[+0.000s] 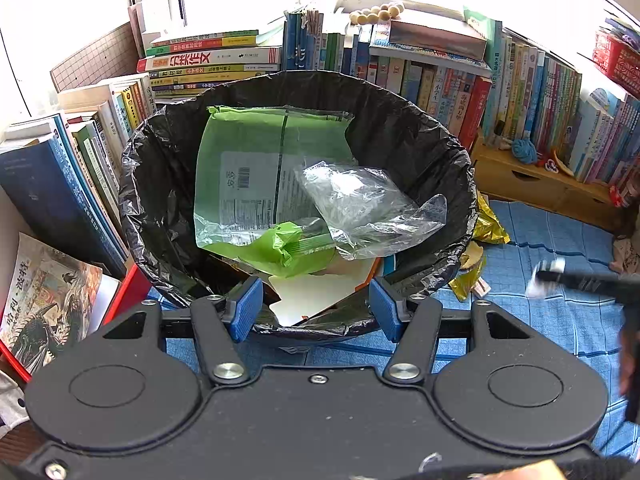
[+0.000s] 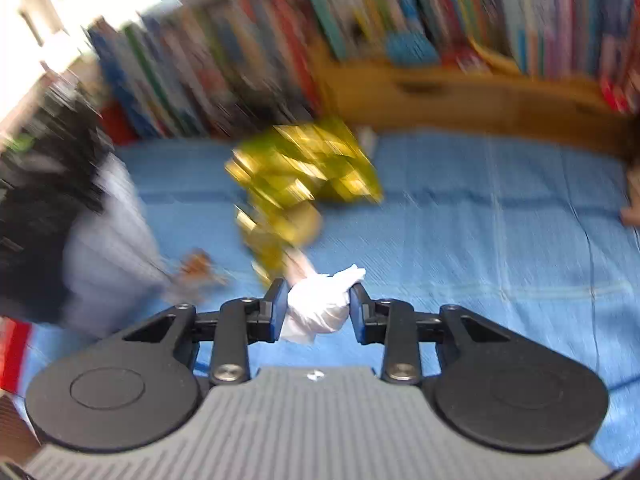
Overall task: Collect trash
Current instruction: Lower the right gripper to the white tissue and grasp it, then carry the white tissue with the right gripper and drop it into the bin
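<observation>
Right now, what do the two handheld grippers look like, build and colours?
Both match: the left gripper and right gripper have blue ribbed finger pads on black linkage arms with silver pivot screws, above two round black discs. The right's centre plate is ribbed grey. No cables visible.

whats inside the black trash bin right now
The bin holds a green snack bag, crumpled clear plastic and a white card piece underneath. Anything deeper is covered by these.

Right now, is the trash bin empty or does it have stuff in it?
Partly filled: the trash bin holds a green wrapper and clear plastic.
</observation>
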A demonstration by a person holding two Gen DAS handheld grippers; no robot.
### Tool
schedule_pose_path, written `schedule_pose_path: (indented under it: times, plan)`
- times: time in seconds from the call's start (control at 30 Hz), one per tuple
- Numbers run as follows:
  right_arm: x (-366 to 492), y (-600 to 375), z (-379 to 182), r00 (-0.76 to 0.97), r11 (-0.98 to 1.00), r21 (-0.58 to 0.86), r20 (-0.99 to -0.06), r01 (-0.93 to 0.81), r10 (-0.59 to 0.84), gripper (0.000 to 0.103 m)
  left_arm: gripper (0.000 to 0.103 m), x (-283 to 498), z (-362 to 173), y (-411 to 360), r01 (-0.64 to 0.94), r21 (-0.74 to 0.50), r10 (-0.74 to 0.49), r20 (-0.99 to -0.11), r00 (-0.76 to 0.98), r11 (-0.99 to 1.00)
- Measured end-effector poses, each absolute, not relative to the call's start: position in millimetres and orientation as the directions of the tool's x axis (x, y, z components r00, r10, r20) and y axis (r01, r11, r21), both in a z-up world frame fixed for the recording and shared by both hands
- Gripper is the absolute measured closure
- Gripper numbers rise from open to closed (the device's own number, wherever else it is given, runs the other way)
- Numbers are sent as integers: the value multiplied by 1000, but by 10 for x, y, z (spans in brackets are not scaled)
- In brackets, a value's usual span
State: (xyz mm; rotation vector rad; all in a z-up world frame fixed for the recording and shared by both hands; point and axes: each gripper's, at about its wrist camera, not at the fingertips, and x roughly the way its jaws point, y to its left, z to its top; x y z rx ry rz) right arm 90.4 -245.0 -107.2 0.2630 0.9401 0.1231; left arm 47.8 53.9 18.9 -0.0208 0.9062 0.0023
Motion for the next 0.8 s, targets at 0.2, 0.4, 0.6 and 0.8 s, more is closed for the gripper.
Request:
schedule_pose_path:
  times: [0.2,0.4,0.6,0.8]
  plan:
    - [942,-2101,-237,687,908,376,-612,-183,392,65,46,452,190,547,-8,-21,-12,-781,625,1000]
    - [1105,-1542,268,669,838,393,-509,-379,542,64,46,432,201,576,-10,-36,-22,-776,630,999]
    - [1236,-944,300,618,819,316,-541,-479,570,40,46,398,218,593,-19,-55,-30,-768,640,998]
    - [1208,-813,309,602,807,313,-544,-501,584,22,46,362,243,591,-16,-61,-36,-762,647,998]
